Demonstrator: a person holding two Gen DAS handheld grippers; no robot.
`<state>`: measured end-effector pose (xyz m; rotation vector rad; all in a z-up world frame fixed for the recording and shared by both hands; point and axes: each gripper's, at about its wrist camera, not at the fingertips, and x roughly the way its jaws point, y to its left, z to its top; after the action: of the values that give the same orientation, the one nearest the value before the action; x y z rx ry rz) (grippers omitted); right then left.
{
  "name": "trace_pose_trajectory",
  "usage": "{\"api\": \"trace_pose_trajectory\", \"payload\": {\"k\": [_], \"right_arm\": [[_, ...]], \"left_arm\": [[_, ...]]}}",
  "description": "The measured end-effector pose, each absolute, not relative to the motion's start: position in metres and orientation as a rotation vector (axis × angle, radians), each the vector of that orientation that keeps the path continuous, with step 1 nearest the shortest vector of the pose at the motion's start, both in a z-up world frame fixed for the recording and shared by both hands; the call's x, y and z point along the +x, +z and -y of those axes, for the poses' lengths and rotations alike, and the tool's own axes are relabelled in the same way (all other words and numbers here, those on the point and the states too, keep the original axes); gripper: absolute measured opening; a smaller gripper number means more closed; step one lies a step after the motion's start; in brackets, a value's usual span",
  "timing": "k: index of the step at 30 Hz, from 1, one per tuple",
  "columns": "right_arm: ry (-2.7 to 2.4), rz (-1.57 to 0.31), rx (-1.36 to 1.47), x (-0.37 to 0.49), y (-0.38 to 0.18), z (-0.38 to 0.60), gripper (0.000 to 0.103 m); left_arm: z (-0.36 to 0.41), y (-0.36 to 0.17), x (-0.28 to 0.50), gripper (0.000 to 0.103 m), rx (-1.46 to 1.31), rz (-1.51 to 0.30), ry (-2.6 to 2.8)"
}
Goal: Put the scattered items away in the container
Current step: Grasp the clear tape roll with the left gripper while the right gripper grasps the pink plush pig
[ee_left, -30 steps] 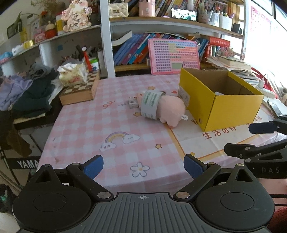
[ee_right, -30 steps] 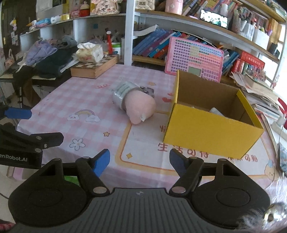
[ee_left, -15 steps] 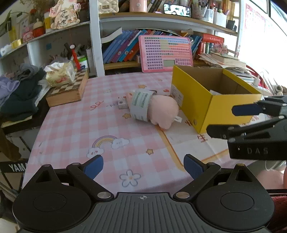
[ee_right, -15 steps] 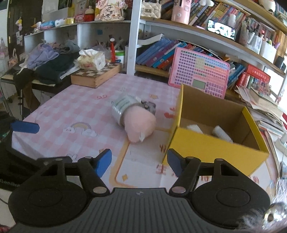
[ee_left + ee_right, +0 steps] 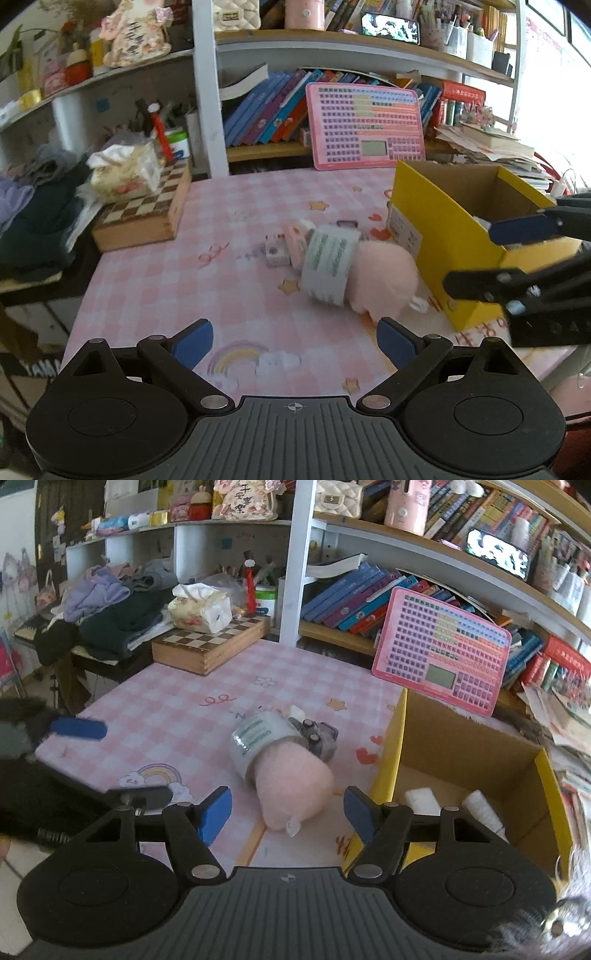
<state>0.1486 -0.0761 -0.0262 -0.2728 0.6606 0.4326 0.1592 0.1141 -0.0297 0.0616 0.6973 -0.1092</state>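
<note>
Both the left gripper (image 5: 294, 341) and the right gripper (image 5: 287, 810) hang released above the table's (image 5: 236, 266) near edge. A pink plush toy (image 5: 291, 786) with a tape roll (image 5: 258, 738) around it lies mid-table, just beside the yellow box (image 5: 384, 775).

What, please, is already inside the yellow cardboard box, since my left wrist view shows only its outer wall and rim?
Observer: On the floor of the yellow cardboard box lie a flat white block and a white roll.
Operator: Thank you; is anything hidden behind the pink plush toy?
Observer: Yes, a small grey object with round studs sits right beside the pink plush toy, on the box's side.
</note>
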Motion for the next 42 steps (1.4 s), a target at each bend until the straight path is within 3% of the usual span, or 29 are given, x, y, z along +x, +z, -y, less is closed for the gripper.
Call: {"api": "trace_pose_trajectory", "payload": {"k": [8, 17, 23, 25, 27, 35, 42], "right_arm": [[0.510, -0.674, -0.459, 0.166, -0.041, 0.060, 0.066], [0.536, -0.692, -0.560, 0.195, -0.060, 0.046, 0.066], [0.582, -0.731, -0.650, 0.214, -0.075, 0.024, 0.070], [0.599, -0.746, -0.659, 0.220, -0.079, 0.018, 0.074], [0.605, -0.772, -0.660, 0.228, -0.083, 0.013, 0.075], [0.596, -0.830, -0.673, 0.242, -0.098, 0.001, 0.079], [0.595, -0.896, -0.598, 0.247, -0.109, 0.000, 0.072]], "left_arm": [[-0.125, -0.028, 0.218, 0.096, -0.040, -0.699, -0.224], [-0.090, -0.044, 0.273, 0.094, 0.036, -0.753, -0.332], [-0.088, -0.066, 0.290, 0.080, 0.024, -0.818, -0.369], [-0.096, -0.066, 0.290, 0.056, -0.021, -0.818, -0.384], [-0.105, -0.065, 0.289, 0.048, -0.065, -0.819, -0.383], [-0.130, -0.058, 0.264, 0.044, -0.146, -0.789, -0.295], [-0.175, -0.044, 0.222, 0.044, -0.284, -0.745, -0.137]]}}
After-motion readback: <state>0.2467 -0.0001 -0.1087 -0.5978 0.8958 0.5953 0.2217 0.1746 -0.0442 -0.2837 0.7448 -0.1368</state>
